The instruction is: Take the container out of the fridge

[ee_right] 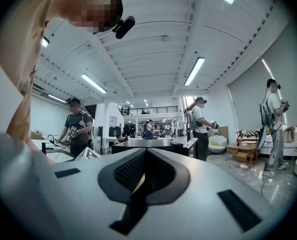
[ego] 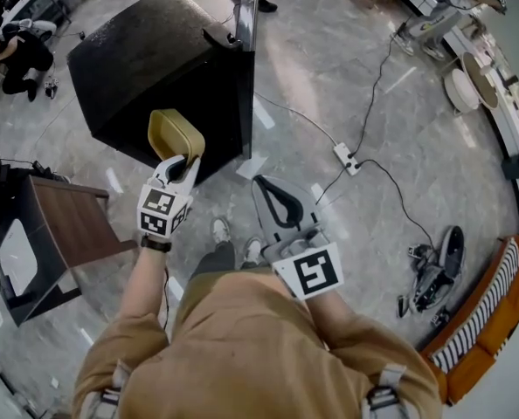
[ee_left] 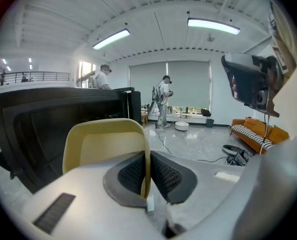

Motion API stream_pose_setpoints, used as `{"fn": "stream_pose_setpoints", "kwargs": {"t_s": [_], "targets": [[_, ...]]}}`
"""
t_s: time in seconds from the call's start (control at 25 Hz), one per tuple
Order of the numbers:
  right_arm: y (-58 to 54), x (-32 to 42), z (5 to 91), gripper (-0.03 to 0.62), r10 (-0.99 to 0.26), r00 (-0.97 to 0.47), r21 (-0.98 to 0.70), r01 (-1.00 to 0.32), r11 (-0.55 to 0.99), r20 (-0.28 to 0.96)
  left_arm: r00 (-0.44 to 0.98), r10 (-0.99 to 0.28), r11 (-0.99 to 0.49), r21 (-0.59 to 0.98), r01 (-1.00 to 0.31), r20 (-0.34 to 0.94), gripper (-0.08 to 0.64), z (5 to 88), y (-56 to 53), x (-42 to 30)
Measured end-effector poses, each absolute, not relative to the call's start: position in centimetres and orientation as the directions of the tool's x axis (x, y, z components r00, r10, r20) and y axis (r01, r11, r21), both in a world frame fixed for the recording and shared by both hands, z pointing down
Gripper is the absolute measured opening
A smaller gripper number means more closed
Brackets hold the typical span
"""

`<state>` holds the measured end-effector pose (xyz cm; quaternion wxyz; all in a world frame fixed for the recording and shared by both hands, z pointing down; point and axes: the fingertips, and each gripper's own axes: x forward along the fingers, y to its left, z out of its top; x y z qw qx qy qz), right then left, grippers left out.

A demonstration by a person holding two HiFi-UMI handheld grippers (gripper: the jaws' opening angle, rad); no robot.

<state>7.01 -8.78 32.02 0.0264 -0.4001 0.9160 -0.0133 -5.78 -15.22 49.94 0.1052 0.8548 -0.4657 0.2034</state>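
The left tool (ego: 181,162) is pinched shut on one side wall of the yellow container (ego: 174,133), the thin wall caught between the dark ribbed pads; the rest of the container hangs off to the left of the pinch and reaches forward from the tips, its long axis running on from the tool toward the black fridge (ego: 155,59); its open mouth shows to the head view. The container is outside the fridge, in the air above the floor (ego: 329,77) by the fridge's near face, so I judge the taking-out all but finished. The right tool (ego: 275,201) sits just to the right, nearer the person, jaws drawn together on nothing; the left hand alone carries the load, and any setting-down would turn on it.
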Motion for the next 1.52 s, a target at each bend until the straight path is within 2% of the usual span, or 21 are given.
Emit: {"fn": "stream_pose_setpoints", "kwargs": {"t_s": [0.4,1.52], "targets": [[-8.9,7.5,31.4,0.0,-0.724,-0.688,-0.034,-0.724,0.689,-0.049,0.496,-0.788,-0.514,0.054,-0.856,0.365,0.014,46.6,-13.0,-5.7],[-10.0,4.6,28.9,0.0,-0.681,-0.726,-0.004,-0.684,0.729,-0.091,0.43,-0.893,-0.429,0.037,-0.903,0.131,0.014,37.8,-7.2,-10.3]]}}
